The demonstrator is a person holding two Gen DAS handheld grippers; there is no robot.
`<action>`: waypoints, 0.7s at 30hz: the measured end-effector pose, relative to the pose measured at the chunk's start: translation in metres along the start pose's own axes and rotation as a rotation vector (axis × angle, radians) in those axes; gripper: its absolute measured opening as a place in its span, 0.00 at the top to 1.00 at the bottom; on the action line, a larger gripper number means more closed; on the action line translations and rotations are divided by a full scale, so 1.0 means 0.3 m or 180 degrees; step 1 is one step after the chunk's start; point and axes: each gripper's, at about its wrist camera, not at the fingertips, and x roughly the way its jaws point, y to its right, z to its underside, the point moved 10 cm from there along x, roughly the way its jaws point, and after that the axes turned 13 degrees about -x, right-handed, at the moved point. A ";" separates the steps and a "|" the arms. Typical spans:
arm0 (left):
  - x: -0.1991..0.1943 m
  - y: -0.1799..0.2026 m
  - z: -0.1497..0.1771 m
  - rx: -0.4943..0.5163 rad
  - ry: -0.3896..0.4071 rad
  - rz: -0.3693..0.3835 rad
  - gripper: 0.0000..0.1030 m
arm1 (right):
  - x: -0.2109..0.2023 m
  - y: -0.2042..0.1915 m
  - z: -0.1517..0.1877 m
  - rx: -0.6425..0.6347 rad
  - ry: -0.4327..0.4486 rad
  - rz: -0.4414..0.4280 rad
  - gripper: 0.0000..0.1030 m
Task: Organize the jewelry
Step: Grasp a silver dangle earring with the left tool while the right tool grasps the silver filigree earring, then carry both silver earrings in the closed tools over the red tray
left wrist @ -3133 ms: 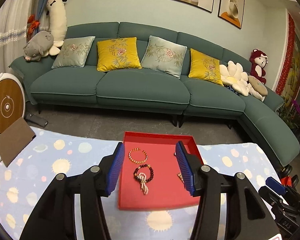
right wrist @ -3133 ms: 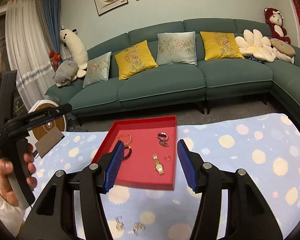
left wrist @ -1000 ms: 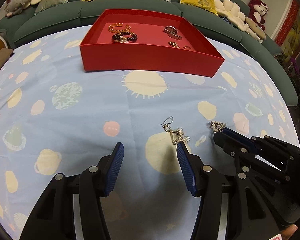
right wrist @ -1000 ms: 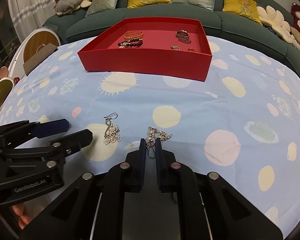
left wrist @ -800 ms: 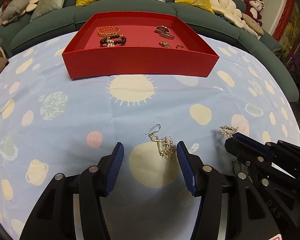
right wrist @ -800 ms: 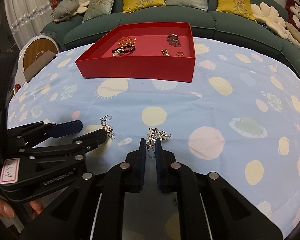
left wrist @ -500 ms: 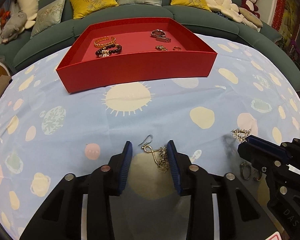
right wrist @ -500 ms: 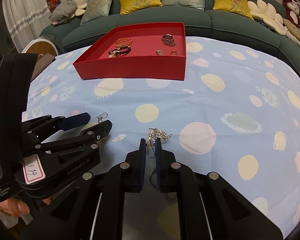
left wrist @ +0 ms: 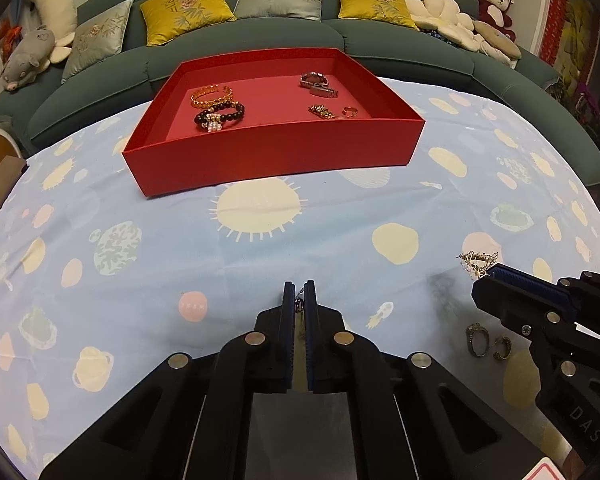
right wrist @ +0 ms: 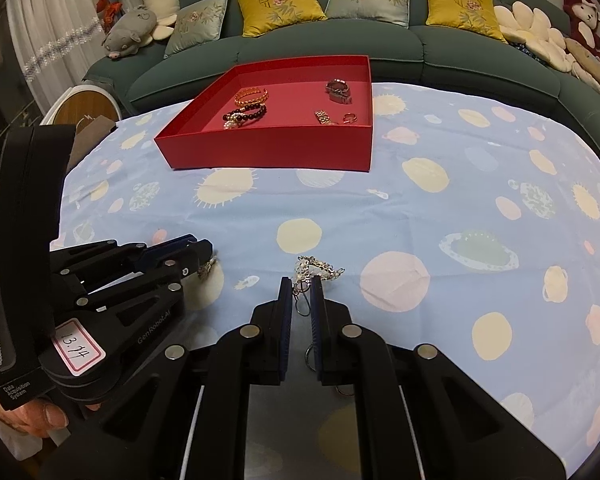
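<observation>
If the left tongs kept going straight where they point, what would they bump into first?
Probably the patterned tablecloth just ahead: the left tongs tilt downward, shut on an earring. The red tray lies farther on.

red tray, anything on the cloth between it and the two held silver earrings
Nothing visible: only bare patterned blue cloth lies between the silver earrings and the red cardboard tray, though its near wall must be cleared.

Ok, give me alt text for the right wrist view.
The right gripper is shut on a silver earring over a blue planet-print tablecloth. The left gripper, also pinching an earring, sits at left; a red tray of jewelry lies ahead.
</observation>
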 end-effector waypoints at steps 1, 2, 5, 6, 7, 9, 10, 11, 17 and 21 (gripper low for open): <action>-0.010 0.001 -0.004 -0.0021 0.0005 0.0017 0.98 | -0.005 0.001 -0.005 0.0004 0.0014 -0.0005 0.92; -0.018 0.001 -0.008 -0.0028 0.0016 0.0025 0.98 | -0.010 0.001 -0.010 0.0005 0.0029 -0.0008 0.92; -0.039 0.002 -0.013 -0.0020 0.0046 0.0027 0.98 | -0.023 -0.001 -0.024 0.0012 0.0069 -0.0015 0.92; -0.043 0.001 -0.014 -0.0019 0.0051 0.0033 0.98 | -0.026 -0.002 -0.026 0.0014 0.0077 -0.0016 0.92; -0.049 -0.001 -0.014 -0.0020 0.0057 0.0038 0.98 | -0.028 -0.002 -0.028 0.0014 0.0084 -0.0016 0.92; -0.058 -0.006 -0.015 -0.0024 0.0065 0.0046 0.98 | -0.033 -0.002 -0.029 0.0021 0.0093 -0.0019 0.92; -0.062 -0.010 -0.017 -0.0033 0.0070 0.0049 0.98 | -0.036 -0.001 -0.029 0.0024 0.0098 -0.0017 0.92; -0.068 -0.015 -0.019 -0.0042 0.0079 0.0055 0.98 | -0.038 0.002 -0.028 0.0027 0.0102 -0.0013 0.92; -0.108 -0.064 -0.041 -0.0148 0.0130 0.0069 0.98 | -0.061 0.014 -0.035 0.0062 0.0150 -0.0014 0.92; -0.153 -0.112 -0.072 -0.0274 0.0191 0.0100 0.98 | -0.078 0.021 -0.049 0.0087 0.0199 -0.0013 0.92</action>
